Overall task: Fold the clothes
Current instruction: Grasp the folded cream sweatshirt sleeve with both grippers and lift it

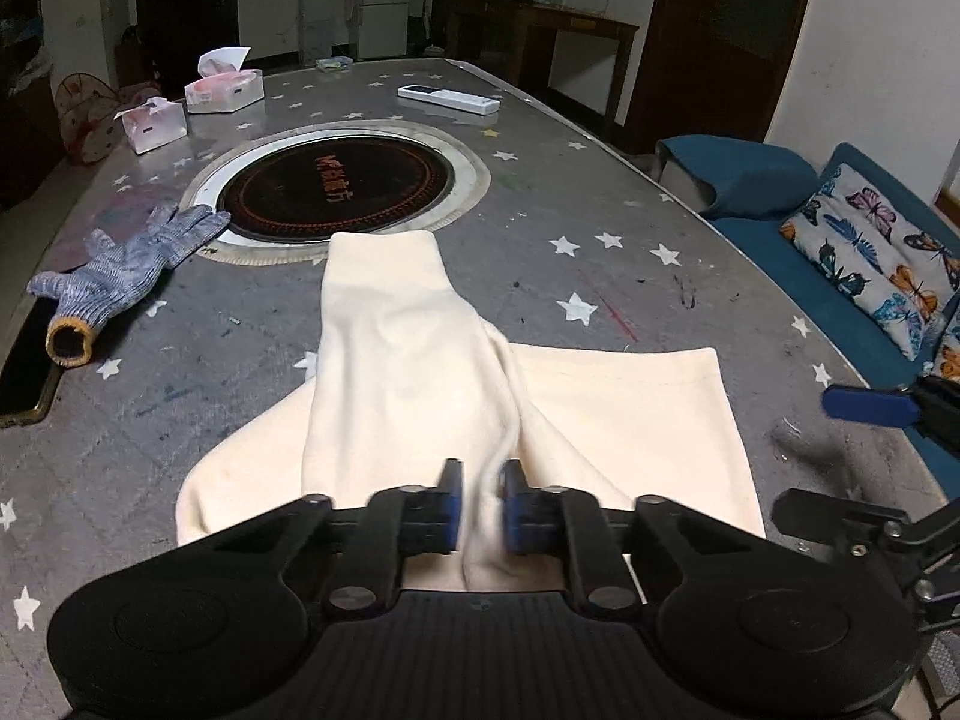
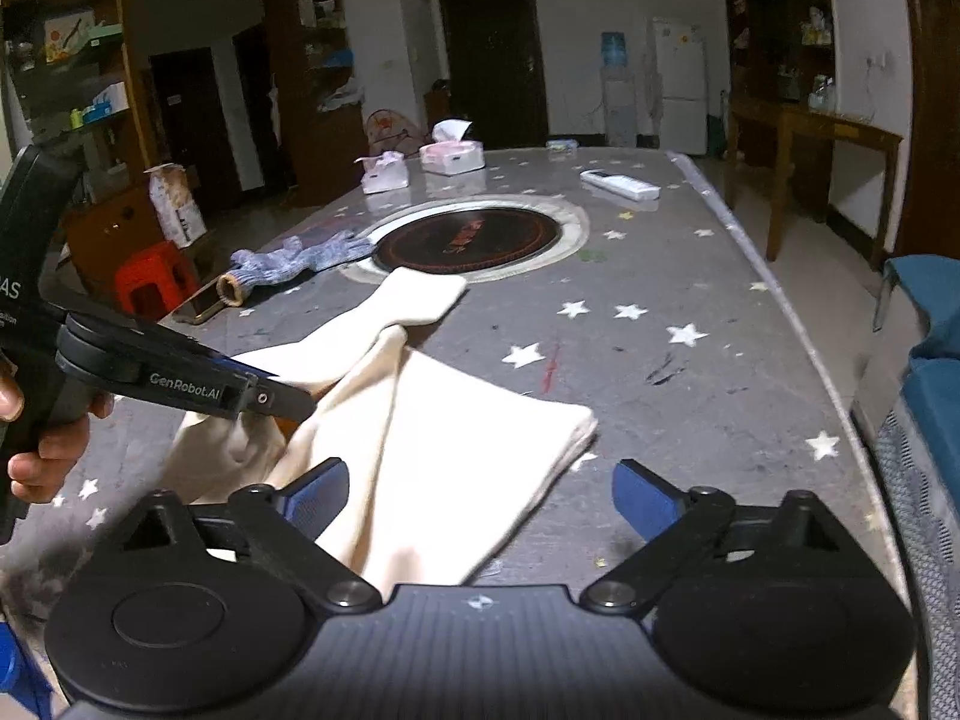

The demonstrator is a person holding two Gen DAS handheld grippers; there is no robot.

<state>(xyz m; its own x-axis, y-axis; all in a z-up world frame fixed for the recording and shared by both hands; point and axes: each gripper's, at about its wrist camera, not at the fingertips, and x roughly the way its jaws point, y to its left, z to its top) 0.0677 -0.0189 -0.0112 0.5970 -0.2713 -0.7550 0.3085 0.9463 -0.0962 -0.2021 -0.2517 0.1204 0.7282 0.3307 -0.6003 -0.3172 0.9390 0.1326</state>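
Left gripper (image 1: 483, 495) is clenching a bunched ridge of the cream garment (image 1: 420, 360) at its near end; right gripper (image 2: 480, 495) is hanging released, jaws wide apart, over the garment's right part, gripping nothing. To do the fold well: probably keeping the left pinch firm, carrying the layer flat so edges line up, right one pinning or taking a corner. Garment is lying near the table's (image 1: 600, 192) front edge, one narrow part stretching toward the round cooktop (image 1: 336, 180) mid-table, wide panel spreading flat, soft, slightly wrinkled, partly doubled over.
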